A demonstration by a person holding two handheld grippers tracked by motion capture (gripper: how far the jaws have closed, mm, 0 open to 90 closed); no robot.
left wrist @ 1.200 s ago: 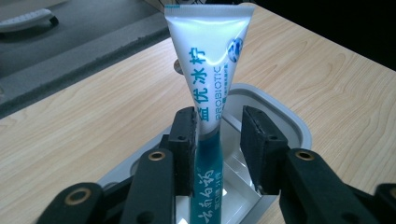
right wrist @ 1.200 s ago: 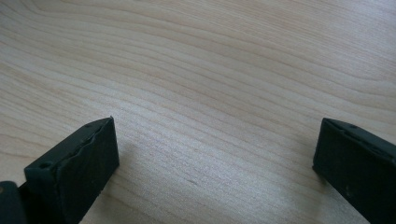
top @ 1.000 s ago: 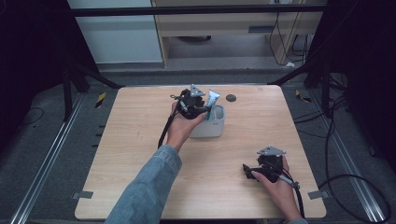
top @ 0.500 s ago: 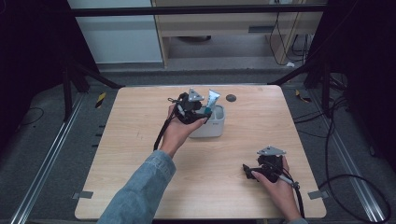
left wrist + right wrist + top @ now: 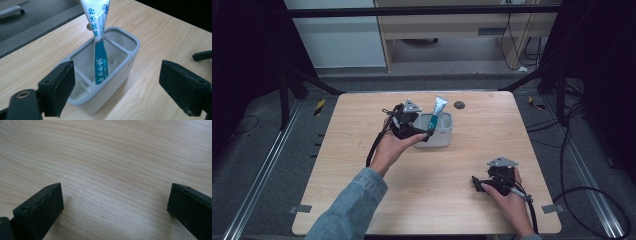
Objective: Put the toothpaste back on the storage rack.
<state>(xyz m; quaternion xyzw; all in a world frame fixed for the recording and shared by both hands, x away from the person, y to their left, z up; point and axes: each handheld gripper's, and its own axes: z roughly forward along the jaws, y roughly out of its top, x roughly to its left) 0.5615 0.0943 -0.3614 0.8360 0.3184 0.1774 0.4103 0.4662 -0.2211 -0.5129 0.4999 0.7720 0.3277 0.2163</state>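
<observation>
A tube (image 5: 100,50) stands tilted in a holder (image 5: 130,62) at the table's (image 5: 362,165) far middle.

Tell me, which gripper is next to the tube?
The left gripper: it sits open by the tube in the holder. The right gripper rests far off.

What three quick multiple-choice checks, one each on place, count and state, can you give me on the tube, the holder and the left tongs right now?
1. Where is the white and teal toothpaste tube?
A. Flat on the table
B. Standing in the white plastic rectangular holder
C. Clamped in the right tongs

2. How many compartments of the holder can be seen?
A. One
B. Six
C. Three

3. How do the left tongs stand?
A. Open, apart from the tube
C. Shut on the tube
B. Shut on the holder's rim

Answers: 1 B, its lower end sits inside the holder and the tube leans upward. 2 C, two dividers split it in the left gripper view. 3 A, the jaws stand wide on either side, touching nothing.
</observation>
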